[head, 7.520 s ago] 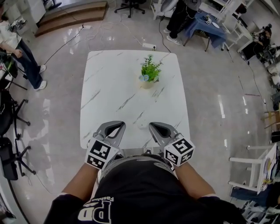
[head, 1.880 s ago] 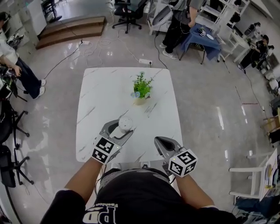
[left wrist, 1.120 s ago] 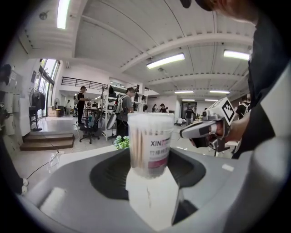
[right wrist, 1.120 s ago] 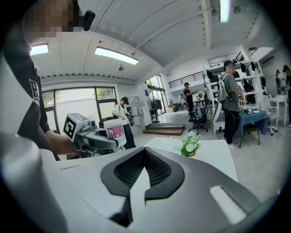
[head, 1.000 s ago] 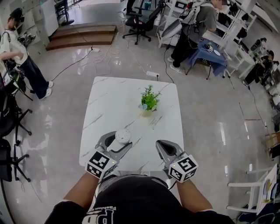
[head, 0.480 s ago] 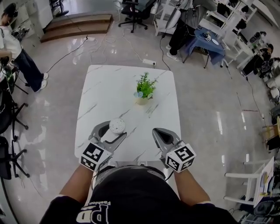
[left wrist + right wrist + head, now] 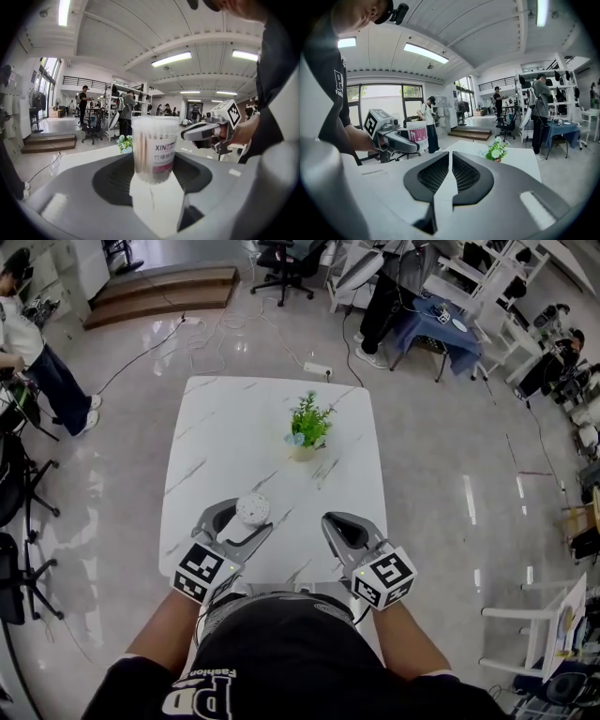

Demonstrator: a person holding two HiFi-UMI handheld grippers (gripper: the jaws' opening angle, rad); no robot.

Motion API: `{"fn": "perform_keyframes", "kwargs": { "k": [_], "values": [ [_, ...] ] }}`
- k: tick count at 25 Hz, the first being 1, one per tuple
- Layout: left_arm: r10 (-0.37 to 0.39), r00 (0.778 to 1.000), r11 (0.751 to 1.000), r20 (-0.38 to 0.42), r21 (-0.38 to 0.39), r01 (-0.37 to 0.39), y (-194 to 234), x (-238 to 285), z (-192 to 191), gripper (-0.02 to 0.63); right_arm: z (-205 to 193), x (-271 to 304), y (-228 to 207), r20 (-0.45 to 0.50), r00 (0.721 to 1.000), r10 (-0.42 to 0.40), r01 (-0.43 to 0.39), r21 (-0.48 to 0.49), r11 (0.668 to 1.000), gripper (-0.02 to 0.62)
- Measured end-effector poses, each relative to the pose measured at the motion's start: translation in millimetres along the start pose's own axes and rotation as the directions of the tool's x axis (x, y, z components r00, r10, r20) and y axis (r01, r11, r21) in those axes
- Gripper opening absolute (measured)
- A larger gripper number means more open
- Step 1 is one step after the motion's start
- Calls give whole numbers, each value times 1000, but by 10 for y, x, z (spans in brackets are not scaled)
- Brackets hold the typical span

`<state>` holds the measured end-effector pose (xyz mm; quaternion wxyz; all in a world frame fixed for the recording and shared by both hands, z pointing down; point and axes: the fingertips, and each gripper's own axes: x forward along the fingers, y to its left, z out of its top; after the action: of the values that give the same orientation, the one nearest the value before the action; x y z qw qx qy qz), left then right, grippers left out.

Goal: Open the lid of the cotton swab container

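Lifted earlier, cotton swab container [image 7: 251, 509] sits clamped by left gripper [image 7: 247, 517]; right gripper [image 7: 331, 520] closed.

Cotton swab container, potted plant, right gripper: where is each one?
cotton swab container [image 7: 154, 150], left gripper view, its labelled side wall.
potted plant [image 7: 307, 420], head view, its green leaves.
right gripper [image 7: 450, 155], right gripper view, where its closed tips meet.

Left claw [image 7: 247, 513] laden (right claw [image 7: 451, 157] closed)
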<state>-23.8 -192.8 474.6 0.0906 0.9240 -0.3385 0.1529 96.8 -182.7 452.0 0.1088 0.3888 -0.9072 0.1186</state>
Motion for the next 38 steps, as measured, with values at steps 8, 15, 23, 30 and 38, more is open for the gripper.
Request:
{"fn": "perform_keyframes", "kwargs": {
  "k": [8,15,23,30,38],
  "values": [
    [3,1000,1000,-16,2,-3,26,-16,-65,304,92,3,19,28,1000,-4,5,-34,999,40],
    [7,1000,1000,-31,-9,-7,49,10,-141,304,82,9,7,11,1000,1,-1,-56,998,75],
    [0,1000,1000,-26,-14,-1,41,60,-170,304,160,45,21,5,1000,22,-22,-78,997,132],
    [4,1000,1000,-23,-17,-4,42,62,-153,304,181,41,62,7,999,40,-40,-94,995,170],
    [7,1000,1000,-25,-4,-7,28,78,-129,304,248,10,21,31,999,34,-32,-77,997,169]
  ]
}}
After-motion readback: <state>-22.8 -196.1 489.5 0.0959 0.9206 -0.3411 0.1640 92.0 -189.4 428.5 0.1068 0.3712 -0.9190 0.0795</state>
